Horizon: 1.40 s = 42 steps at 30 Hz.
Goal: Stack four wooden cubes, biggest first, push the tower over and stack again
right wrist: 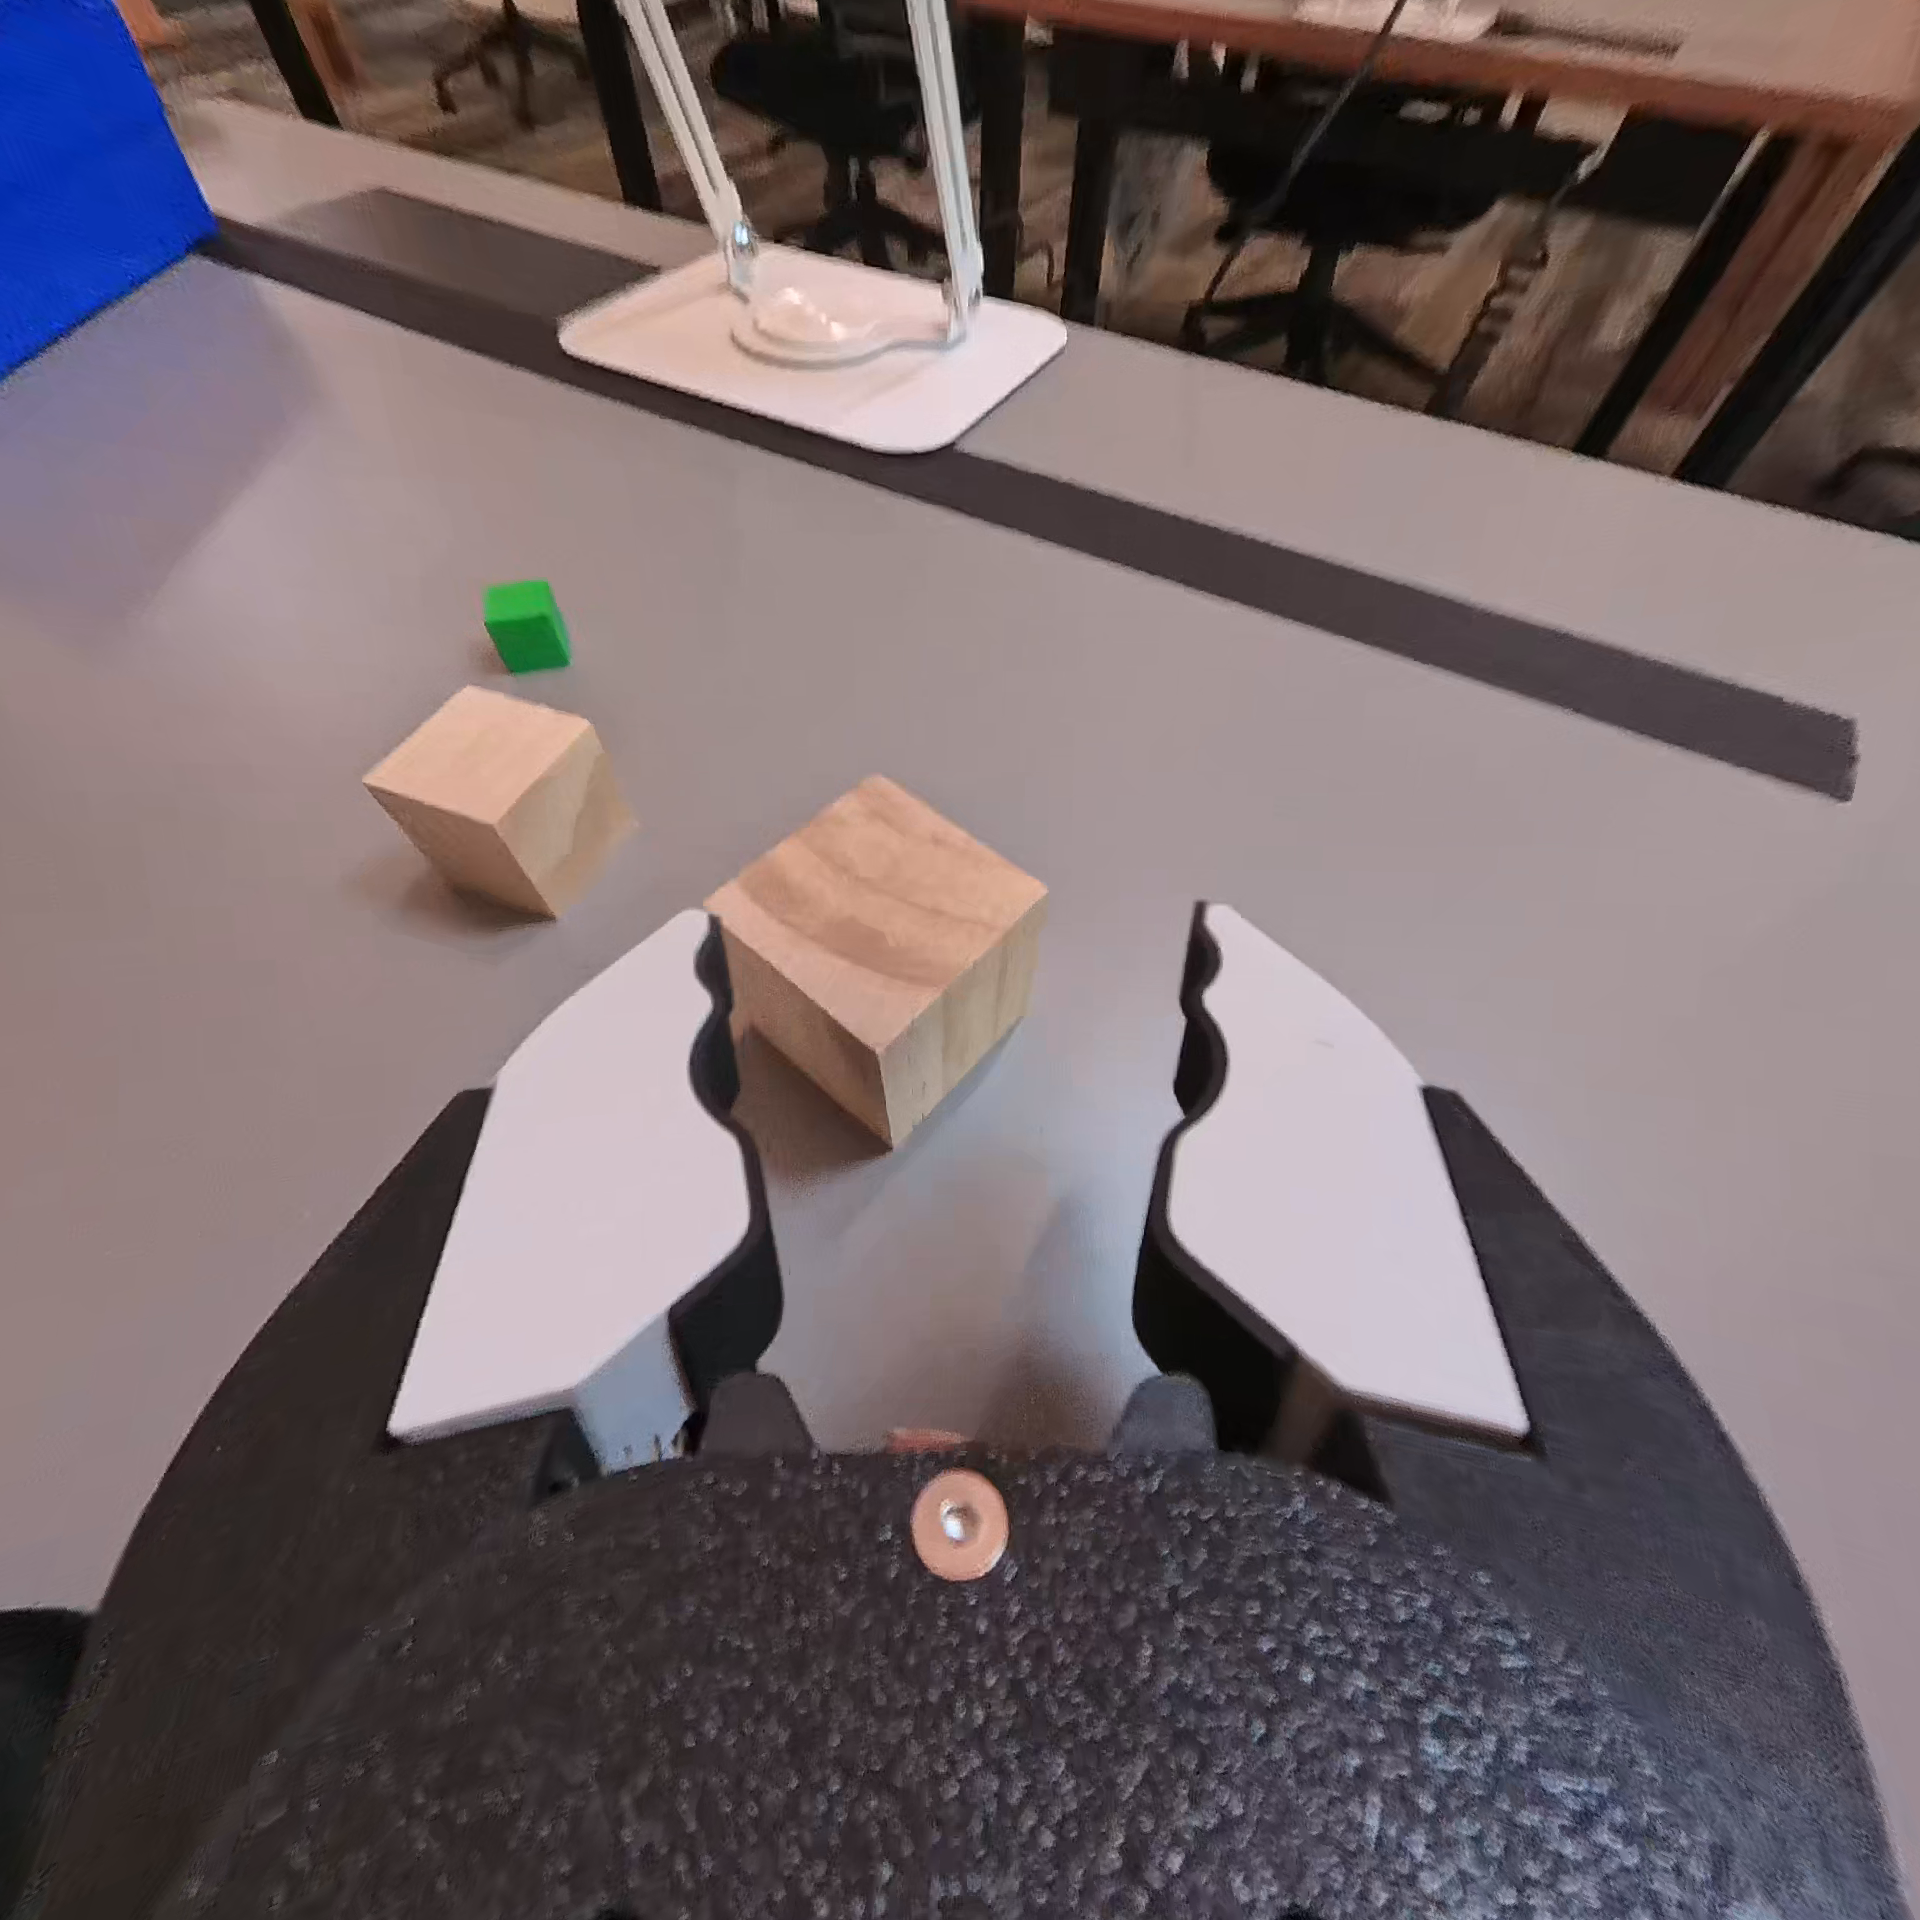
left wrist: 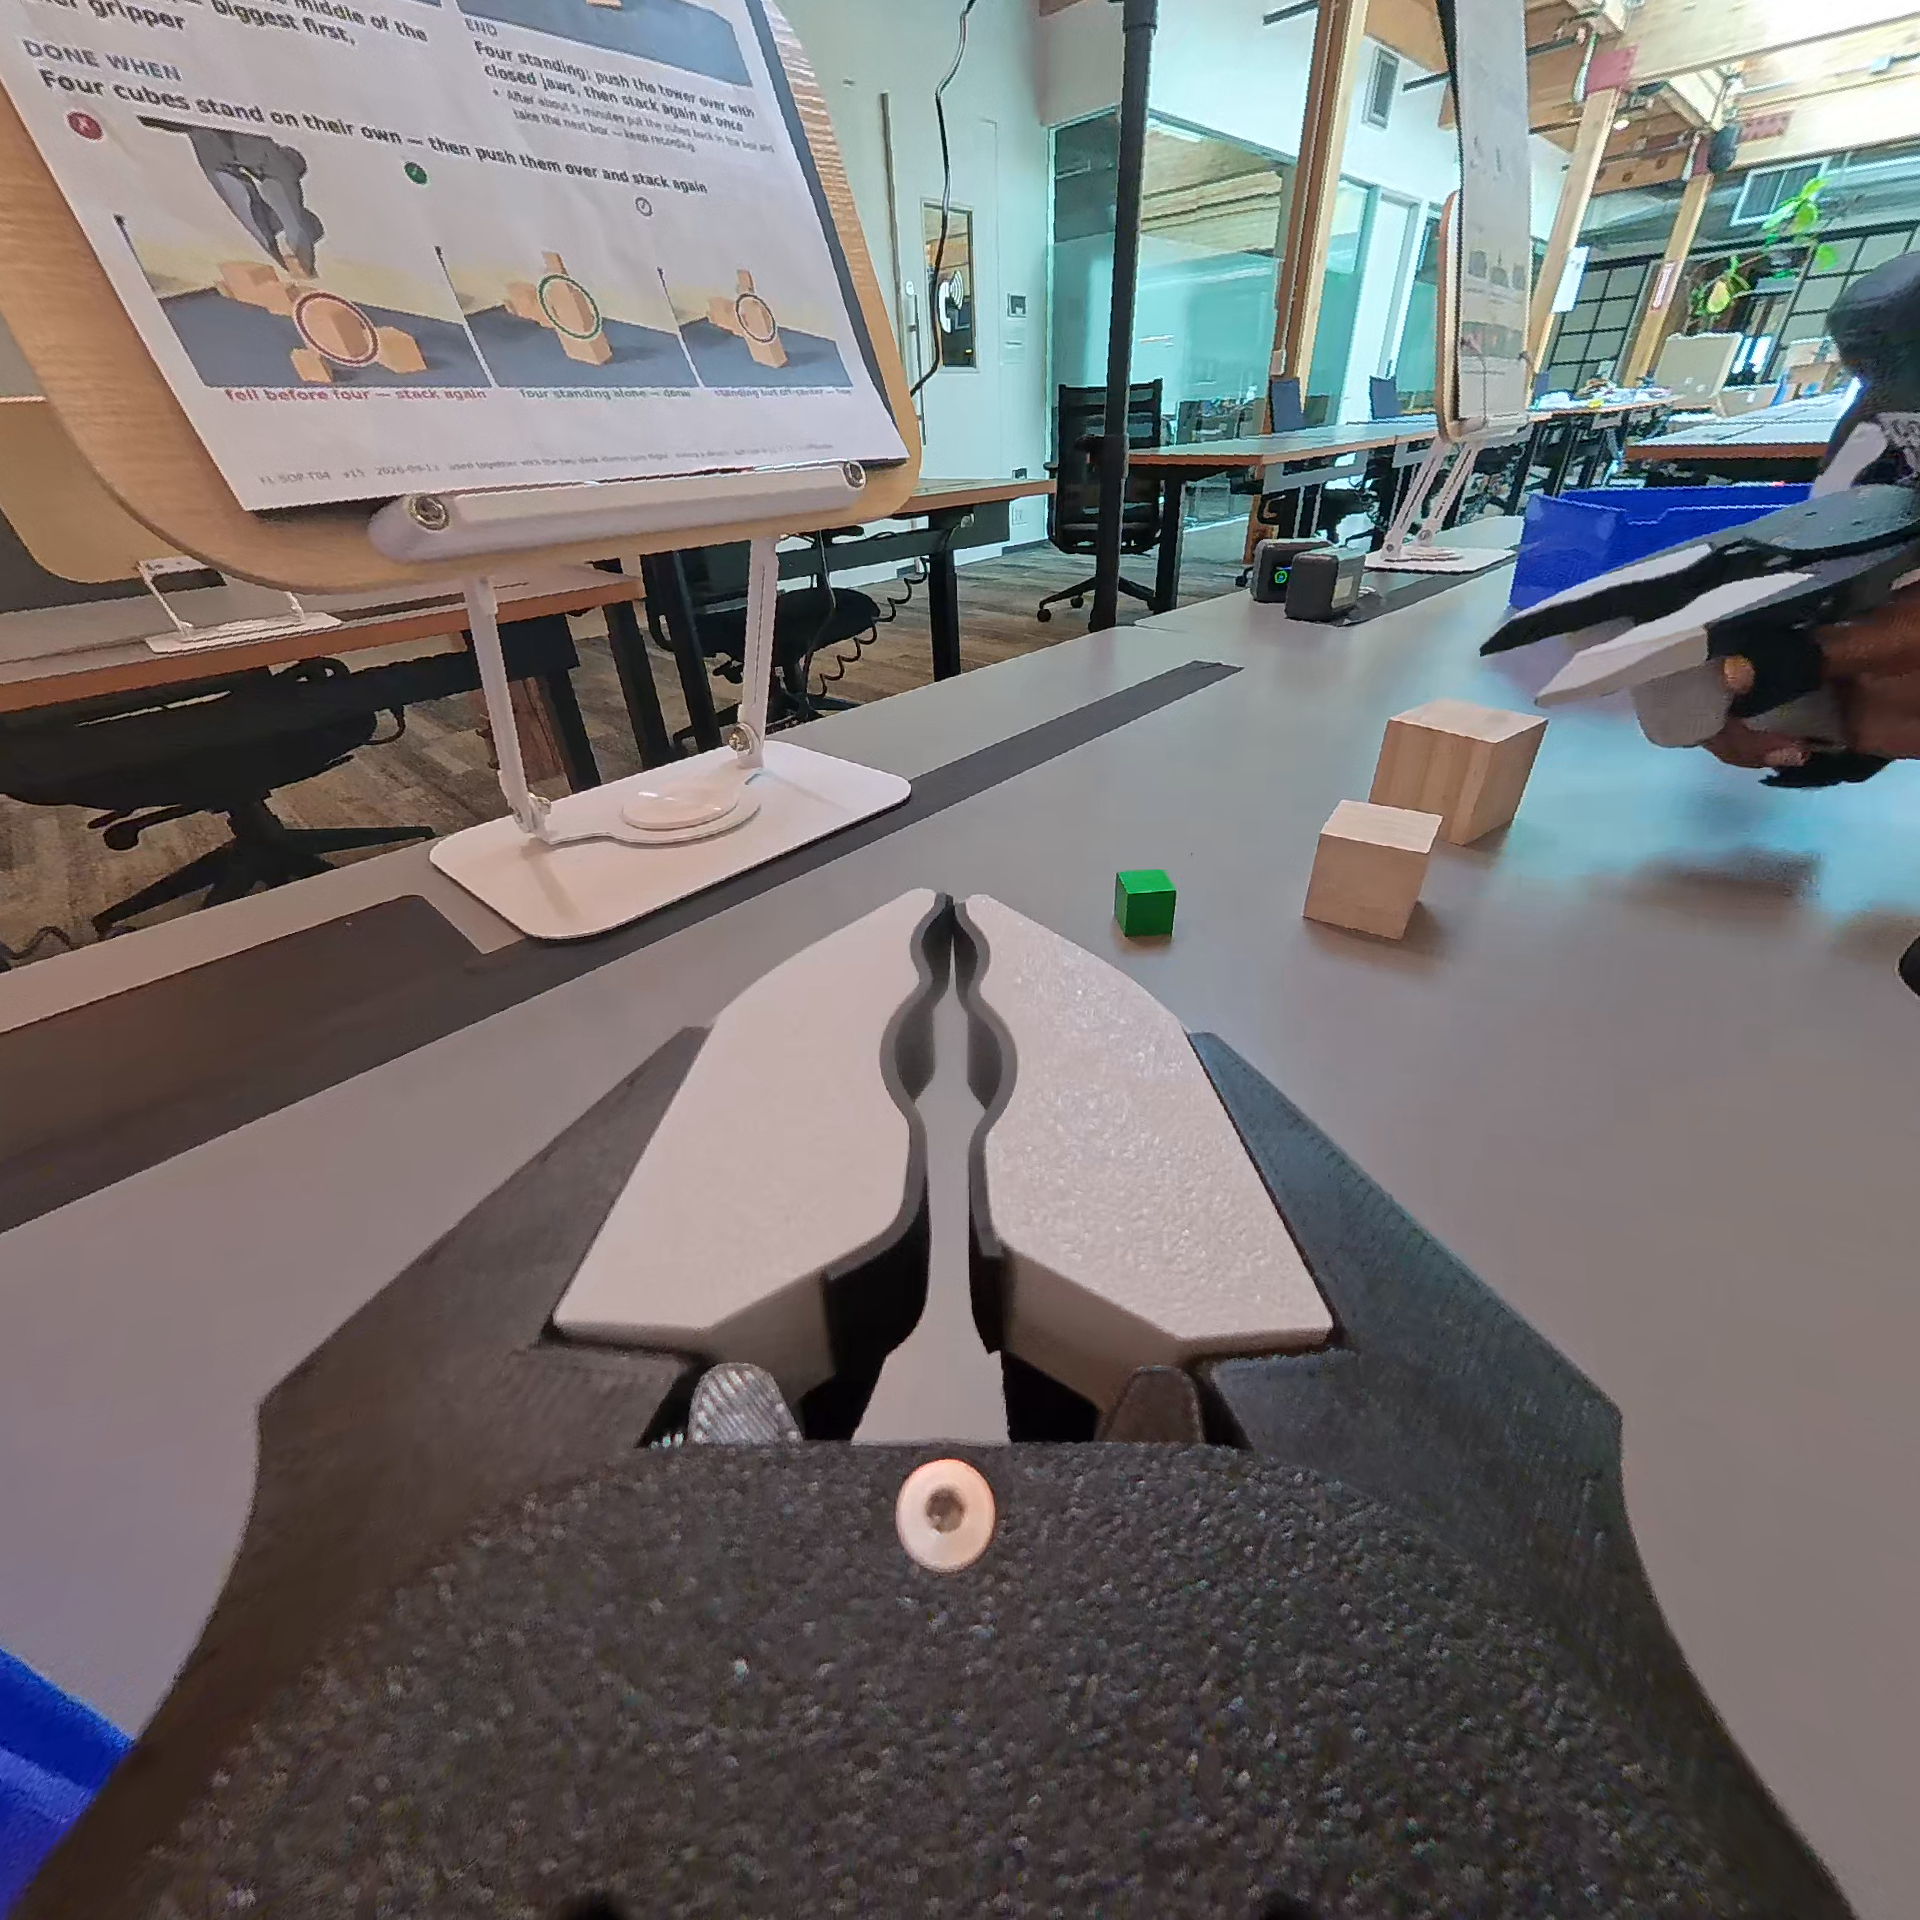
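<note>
We are holding our left gripper [left wrist: 948, 909] with its fingers closed on nothing above the grey bench [left wrist: 1455, 1143]. Our right gripper [right wrist: 951, 940] is hovering with fingers wide apart around the larger wooden cube [right wrist: 883, 951]; beyond it are lying a smaller wooden cube [right wrist: 499, 795] and a green cube [right wrist: 527, 625].

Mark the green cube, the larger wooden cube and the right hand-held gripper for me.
green cube [right wrist: 527, 625]: right wrist view, on its top face.
larger wooden cube [right wrist: 883, 894]: right wrist view, on its top face.
right hand-held gripper [right wrist: 951, 940]: right wrist view, midway between its open fingertips.
</note>
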Each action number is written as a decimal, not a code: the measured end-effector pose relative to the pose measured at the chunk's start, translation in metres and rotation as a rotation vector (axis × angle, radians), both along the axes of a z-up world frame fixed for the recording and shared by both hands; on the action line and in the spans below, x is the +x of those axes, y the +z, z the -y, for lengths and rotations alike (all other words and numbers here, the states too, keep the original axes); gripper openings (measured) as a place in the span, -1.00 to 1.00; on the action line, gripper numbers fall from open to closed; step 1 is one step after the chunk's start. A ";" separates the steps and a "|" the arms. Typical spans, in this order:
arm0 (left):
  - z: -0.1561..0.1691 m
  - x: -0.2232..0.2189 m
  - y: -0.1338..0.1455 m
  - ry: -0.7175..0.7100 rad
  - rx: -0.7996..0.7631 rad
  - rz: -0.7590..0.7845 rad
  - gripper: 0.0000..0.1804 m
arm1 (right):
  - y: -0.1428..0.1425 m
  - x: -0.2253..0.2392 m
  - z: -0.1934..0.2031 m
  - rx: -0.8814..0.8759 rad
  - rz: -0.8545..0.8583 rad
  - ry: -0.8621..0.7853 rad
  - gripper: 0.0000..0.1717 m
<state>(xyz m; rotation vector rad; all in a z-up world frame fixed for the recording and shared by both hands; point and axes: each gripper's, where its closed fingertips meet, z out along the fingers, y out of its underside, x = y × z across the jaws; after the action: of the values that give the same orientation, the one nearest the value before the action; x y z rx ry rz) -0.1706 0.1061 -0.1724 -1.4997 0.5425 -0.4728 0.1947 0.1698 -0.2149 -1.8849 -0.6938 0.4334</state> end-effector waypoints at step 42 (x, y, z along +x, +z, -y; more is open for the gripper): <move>0.122 0.146 -0.049 -0.665 -0.093 -0.647 -0.31 | -0.023 -0.226 0.196 -0.001 0.195 1.052 -0.27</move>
<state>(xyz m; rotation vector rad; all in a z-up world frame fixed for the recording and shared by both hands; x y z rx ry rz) -0.0242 -0.0163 -0.2214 -1.5317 1.5712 -0.5157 -0.0313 -0.0260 -0.2377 -1.4343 -1.8081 0.8953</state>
